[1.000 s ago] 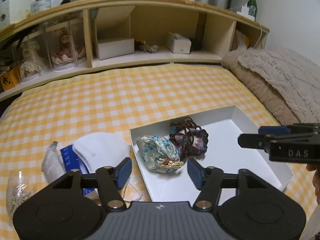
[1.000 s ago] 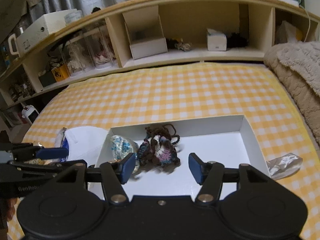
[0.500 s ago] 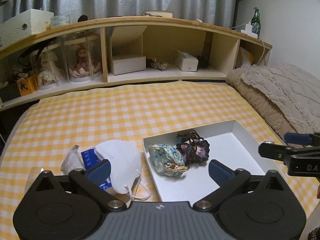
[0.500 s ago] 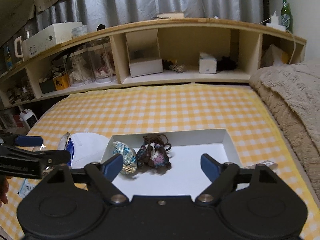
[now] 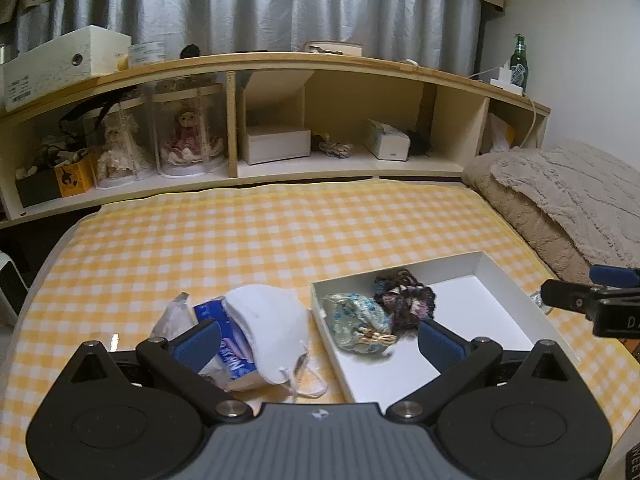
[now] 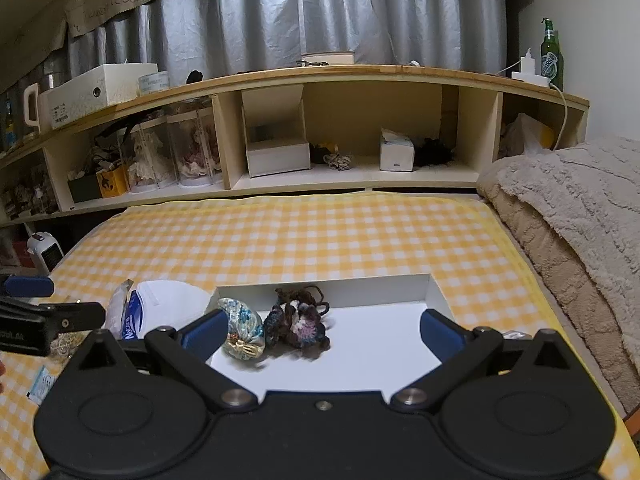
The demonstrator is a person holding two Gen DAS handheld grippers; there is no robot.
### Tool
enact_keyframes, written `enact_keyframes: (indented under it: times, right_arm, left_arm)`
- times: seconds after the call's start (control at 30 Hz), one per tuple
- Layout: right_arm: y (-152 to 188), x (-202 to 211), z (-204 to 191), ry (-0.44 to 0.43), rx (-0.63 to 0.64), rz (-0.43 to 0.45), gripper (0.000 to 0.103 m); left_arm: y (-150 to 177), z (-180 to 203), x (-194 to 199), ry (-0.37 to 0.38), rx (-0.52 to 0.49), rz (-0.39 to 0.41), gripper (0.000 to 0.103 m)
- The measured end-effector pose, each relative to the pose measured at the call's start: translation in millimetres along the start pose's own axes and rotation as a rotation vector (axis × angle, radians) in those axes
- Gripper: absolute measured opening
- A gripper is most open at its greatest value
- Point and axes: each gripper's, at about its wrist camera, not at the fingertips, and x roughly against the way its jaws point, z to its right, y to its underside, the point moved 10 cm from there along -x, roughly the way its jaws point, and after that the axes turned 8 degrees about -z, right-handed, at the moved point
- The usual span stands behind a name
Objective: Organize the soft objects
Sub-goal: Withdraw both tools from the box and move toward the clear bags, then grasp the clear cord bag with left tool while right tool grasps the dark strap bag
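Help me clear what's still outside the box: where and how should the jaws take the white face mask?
Probably grip the white face mask by its domed cup, coming from above with the left gripper, which is nearest. The dome faces up, resting on the blue tissue pack beside the white box, so its raised middle pinches easily. The ear loops lie flat and thin, a poorer hold.

wrist views, angled down; shared tray
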Motion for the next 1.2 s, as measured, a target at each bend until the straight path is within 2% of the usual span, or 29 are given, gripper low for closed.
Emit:
enact_keyframes:
  times: [0.3, 0.47, 0.67, 0.83, 0.97, 1.1, 1.2]
  right_arm:
    - [4, -11, -4, -0.001, -0.047, -0.004, 0.103]
    - [6, -20, -11, -0.041, -0.071, -0.016, 0.103]
    - [3, -26, -35, -0.057, -0.032, 0.026, 0.103]
    - [3, -37, -68, -0.043, 0.060, 0.039, 0.103]
    - [5, -44, -106, -0.113, 0.125, 0.037, 0.103]
    - [5, -53, -147, -0.189, 0.182, 0.043, 0.103]
    - [7, -68, -174, -0.220, 0.229, 0.012, 0.103]
  left_arm:
    - [3, -52, 7, -0.059, 0.033, 0.009, 0.103]
    - [5, -89, 7, -0.112, 0.037, 0.009, 0.103]
    - [9, -136, 3, -0.160, 0.086, 0.007, 0.103]
    - [14, -175, -5, -0.191, 0.130, -0.014, 0.103]
    - [18, -204, -10, -0.229, 0.136, -0.023, 0.103]
    - [24, -225, -19, -0.236, 0.124, -0.041, 0.103]
    - [31, -240, -29, -0.248, 0.122, -0.067, 0.103]
